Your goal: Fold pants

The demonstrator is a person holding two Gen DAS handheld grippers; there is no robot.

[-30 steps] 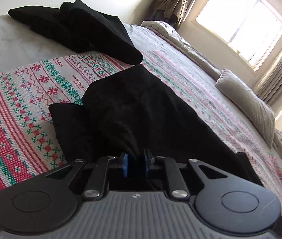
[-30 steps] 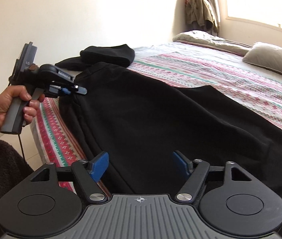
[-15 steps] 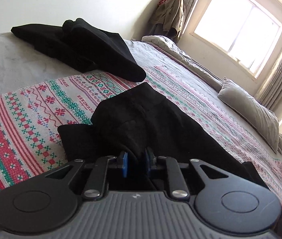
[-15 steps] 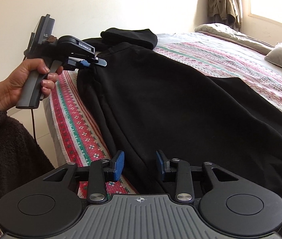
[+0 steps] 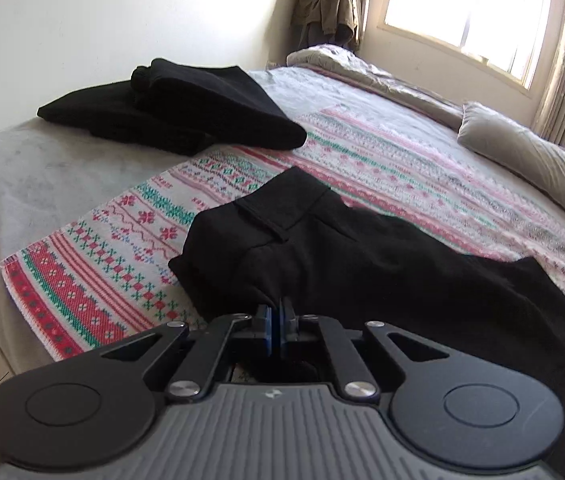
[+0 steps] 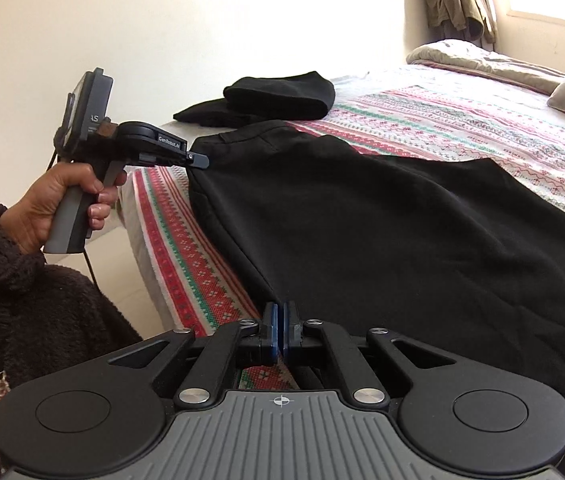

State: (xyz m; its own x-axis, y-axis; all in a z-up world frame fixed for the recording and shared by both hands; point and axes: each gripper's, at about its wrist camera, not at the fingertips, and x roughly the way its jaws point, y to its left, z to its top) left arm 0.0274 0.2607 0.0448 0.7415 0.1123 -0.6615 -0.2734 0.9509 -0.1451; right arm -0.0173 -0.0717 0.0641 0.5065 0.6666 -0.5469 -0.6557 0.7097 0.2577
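On a wide bed (image 5: pixel 62 168) under a patterned red, green and white blanket (image 5: pixel 94 264), we see one pair of black pants (image 6: pixel 382 232) spread along the near edge, waistband toward the wall and legs running off to the right. By our reading the fold has barely begun: the garment lies nearly flat, with only the waist corner bunched up. Beyond it sits a stack of dark clothes (image 5: pixel 186 112) that looks already folded (whether these are pants too, we cannot tell). A grey pillow (image 5: pixel 530 160) rests farther up the bed. The left gripper (image 5: pixel 273 326), held in the person's left hand (image 6: pixel 58 204), has its blue pads (image 5: pixel 267 330) pressed together on the waistband corner. The right gripper (image 6: pixel 281 336) has likewise closed, pinching the pants' near side edge lower down. With both edges caught, what remains, we judge, is every fold and the final smoothing.
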